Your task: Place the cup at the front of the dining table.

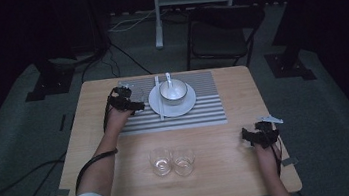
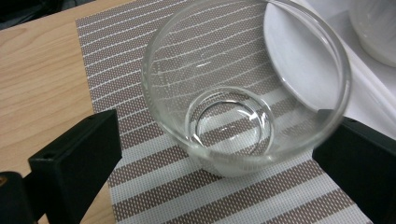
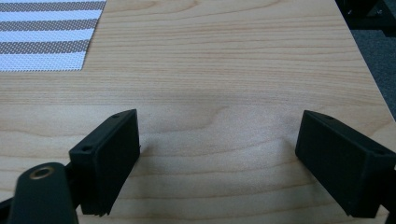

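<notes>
Left gripper view shows your left gripper (image 2: 219,154) spread wide around the glass bowl (image 2: 243,88) by the placemat's (image 2: 140,60) left edge beside the plate (image 2: 299,56), so an off-centre squeeze could skid it, while your right gripper (image 3: 217,158) gapes empty.

A placemat (image 1: 199,110) lies at the far middle of the tabletop (image 1: 230,161). On it sits a plate (image 1: 186,107) holding a bowl (image 1: 174,92), with a spoon (image 1: 168,79) in the bowl. A glass (image 2: 243,88) stands on the placemat just left of the plate. Two tumblers (image 1: 171,161) stand side by side, touching, on the bare tabletop nearer the person. A chair (image 1: 222,34) stands on the floor behind the tabletop.
</notes>
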